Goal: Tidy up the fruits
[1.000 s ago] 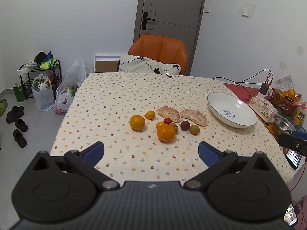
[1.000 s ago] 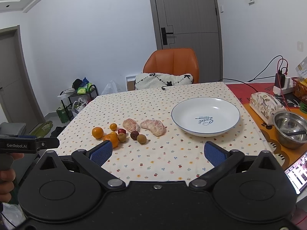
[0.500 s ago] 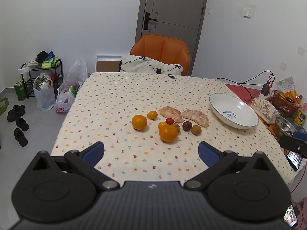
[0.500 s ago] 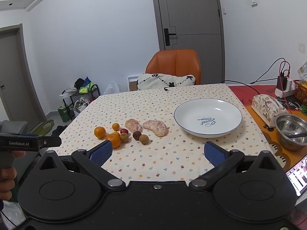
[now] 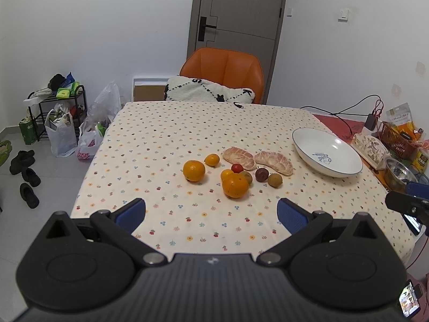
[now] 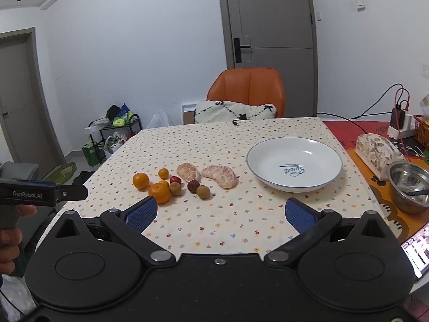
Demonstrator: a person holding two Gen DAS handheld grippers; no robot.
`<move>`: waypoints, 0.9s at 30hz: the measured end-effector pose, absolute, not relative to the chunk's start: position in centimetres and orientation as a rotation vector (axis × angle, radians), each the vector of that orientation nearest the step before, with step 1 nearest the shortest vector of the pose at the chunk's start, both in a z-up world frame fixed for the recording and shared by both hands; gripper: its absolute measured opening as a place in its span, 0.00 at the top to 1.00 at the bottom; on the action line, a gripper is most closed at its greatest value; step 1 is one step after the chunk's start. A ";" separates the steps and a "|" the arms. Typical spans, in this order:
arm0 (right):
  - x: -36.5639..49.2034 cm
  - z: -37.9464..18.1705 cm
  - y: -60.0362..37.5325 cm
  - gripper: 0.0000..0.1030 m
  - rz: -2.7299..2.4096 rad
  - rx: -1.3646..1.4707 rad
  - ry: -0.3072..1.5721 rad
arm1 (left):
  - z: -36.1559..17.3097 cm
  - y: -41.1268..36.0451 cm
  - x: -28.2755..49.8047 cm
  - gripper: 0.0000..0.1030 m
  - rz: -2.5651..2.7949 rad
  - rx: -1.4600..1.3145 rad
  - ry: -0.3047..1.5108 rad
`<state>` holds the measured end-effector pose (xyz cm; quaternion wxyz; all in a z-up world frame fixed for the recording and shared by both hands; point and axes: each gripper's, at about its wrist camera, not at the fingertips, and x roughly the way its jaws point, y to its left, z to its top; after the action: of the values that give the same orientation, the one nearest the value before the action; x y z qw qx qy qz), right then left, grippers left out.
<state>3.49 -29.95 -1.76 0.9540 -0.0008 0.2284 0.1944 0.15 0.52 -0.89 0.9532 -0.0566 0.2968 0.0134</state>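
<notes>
A cluster of fruit lies mid-table on the dotted cloth: a large orange point(image 5: 235, 185) point(image 6: 159, 192), a second orange point(image 5: 193, 171) point(image 6: 140, 180), a small mandarin point(image 5: 212, 159), a red fruit point(image 5: 237, 168), a dark plum point(image 5: 261, 174), a brown fruit point(image 5: 275, 180) and two peeled pomelo pieces point(image 5: 239, 158) point(image 5: 274, 162). An empty white plate point(image 5: 327, 156) point(image 6: 294, 164) stands to their right. My left gripper point(image 5: 211, 214) is open and empty, short of the fruit. My right gripper point(image 6: 219, 212) is open and empty near the front edge.
An orange chair point(image 5: 222, 71) with a white cushion stands at the table's far end. To the right are a steel bowl point(image 6: 409, 185), a patterned pouch point(image 6: 378, 154), cables and a red basket. Bags, a shelf and shoes are on the floor at left.
Both views have shifted slightly; the fruit and plate sit a little higher and nearer in frame. Both grippers stay open. No fruit has moved.
</notes>
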 end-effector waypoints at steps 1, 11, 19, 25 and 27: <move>3.6 -1.8 -29.9 0.00 0.396 -0.002 0.465 | -1.0 0.5 0.3 0.00 0.027 -0.114 0.603; 5.2 -3.1 -29.1 0.00 0.446 -0.002 0.457 | -2.5 -0.1 2.6 0.00 -0.008 -0.066 0.581; 6.8 -4.0 -27.9 0.01 0.508 0.024 0.458 | -3.7 -0.2 4.1 0.06 -0.016 -0.086 0.565; 8.3 -4.5 -27.1 0.13 0.541 0.052 0.468 | -4.7 0.0 5.5 0.15 -0.041 -0.109 0.582; 8.8 -4.8 -26.9 0.15 0.544 0.051 0.474 | -5.0 -0.1 6.0 0.15 -0.041 -0.110 0.589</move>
<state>8.84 -26.89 -4.78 0.9353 0.0248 0.2316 0.2662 5.99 -0.06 -5.03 0.9552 -0.0540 0.2902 -0.0203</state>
